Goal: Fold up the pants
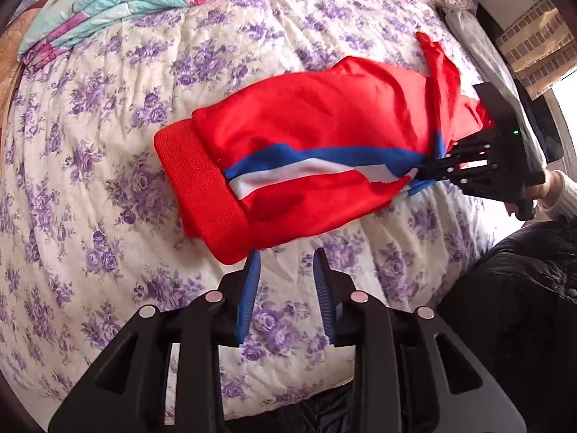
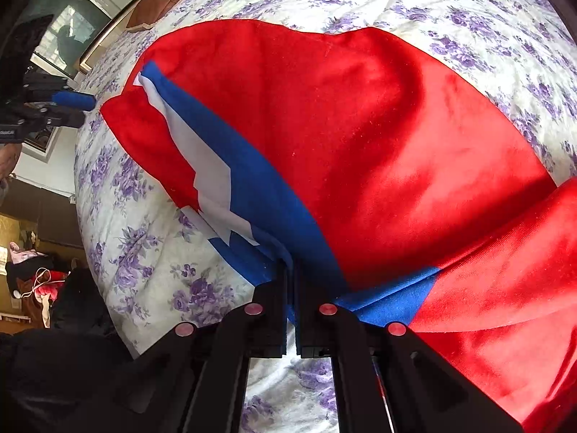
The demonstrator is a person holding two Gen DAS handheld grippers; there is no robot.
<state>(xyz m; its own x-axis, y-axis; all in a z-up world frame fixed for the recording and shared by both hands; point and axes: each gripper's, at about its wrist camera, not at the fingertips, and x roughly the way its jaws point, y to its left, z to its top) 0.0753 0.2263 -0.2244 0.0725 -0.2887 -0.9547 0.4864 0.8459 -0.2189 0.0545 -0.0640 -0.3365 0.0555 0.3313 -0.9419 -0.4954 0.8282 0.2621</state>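
Red pants (image 1: 306,119) with a blue and white side stripe lie folded on the flowered bedspread (image 1: 108,144); a ribbed red cuff (image 1: 202,195) points to the left. My left gripper (image 1: 286,256) is open and empty, its blue pads just in front of the pants' near edge. My right gripper (image 1: 423,173) is shut on the pants' striped edge at the right. In the right wrist view the pants (image 2: 360,137) fill the frame and the right gripper (image 2: 291,270) clamps the blue stripe. The left gripper's blue pad (image 2: 74,101) shows at far left.
A folded floral blanket (image 1: 119,3) lies at the bed's far left corner. The person's dark clothing (image 1: 523,288) is at the bed's right edge. A window (image 2: 68,39) and cluttered floor (image 2: 32,281) lie beyond the bed.
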